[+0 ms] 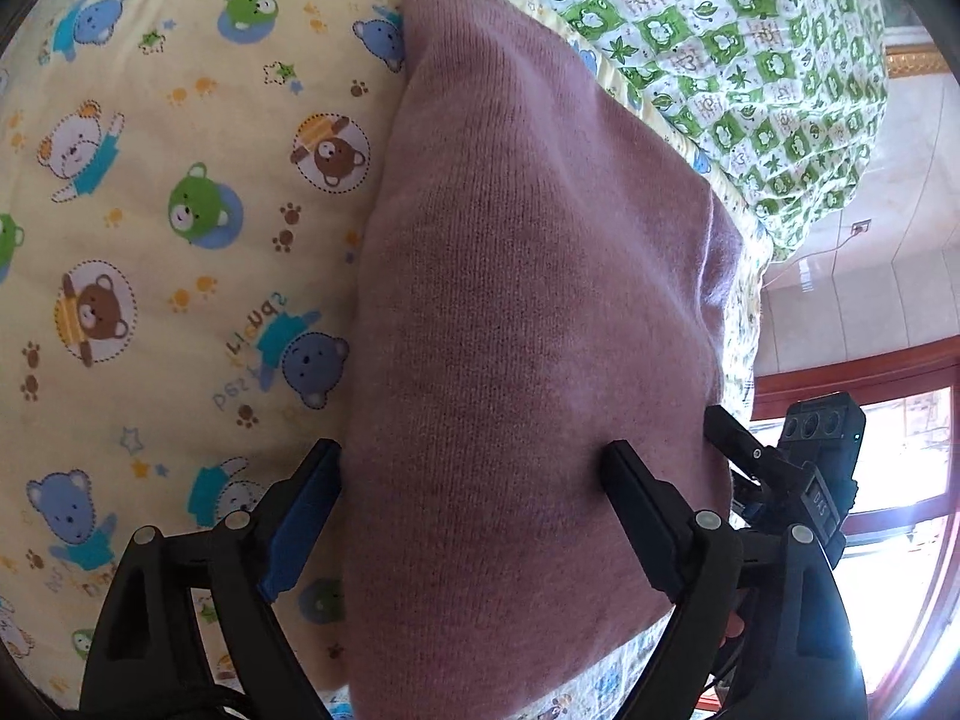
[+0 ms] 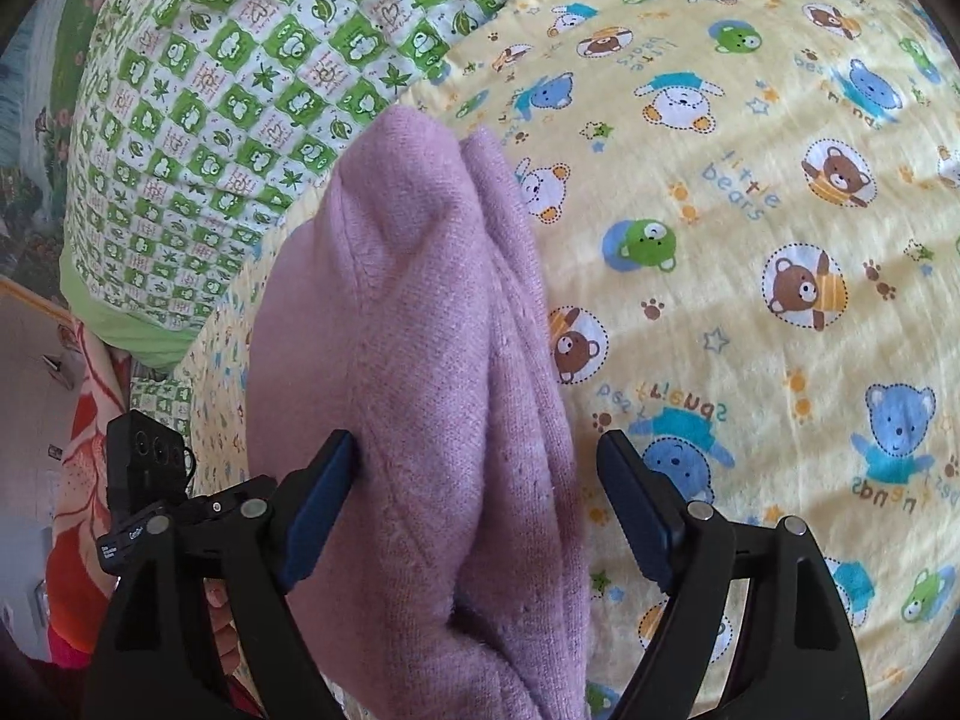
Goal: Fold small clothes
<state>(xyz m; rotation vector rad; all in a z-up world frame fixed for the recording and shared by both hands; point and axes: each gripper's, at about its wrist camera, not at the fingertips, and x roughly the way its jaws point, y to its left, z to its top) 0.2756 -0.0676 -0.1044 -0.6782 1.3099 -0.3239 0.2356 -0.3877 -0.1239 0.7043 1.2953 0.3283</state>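
A folded pink knit sweater (image 1: 528, 276) lies lengthwise on the yellow bear-print sheet (image 1: 150, 210). My left gripper (image 1: 474, 462) is open above its near end, one finger at the garment's left edge, the other over the knit. In the right wrist view the same sweater (image 2: 420, 330) shows folded layers stacked along its right side. My right gripper (image 2: 480, 456) is open too: its left fingertip sits against the knit and its right fingertip hangs apart over the sheet (image 2: 750, 240). Each view catches the other gripper, the right gripper (image 1: 804, 468) and the left gripper (image 2: 150, 480).
A green-and-white checked quilt (image 1: 750, 48) is bunched beyond the sweater's far end, also the quilt (image 2: 240, 90) at upper left. The bed's edge runs beside the sweater, with a red-framed window (image 1: 900, 420) past it. An orange-red blanket (image 2: 84, 450) hangs at lower left.
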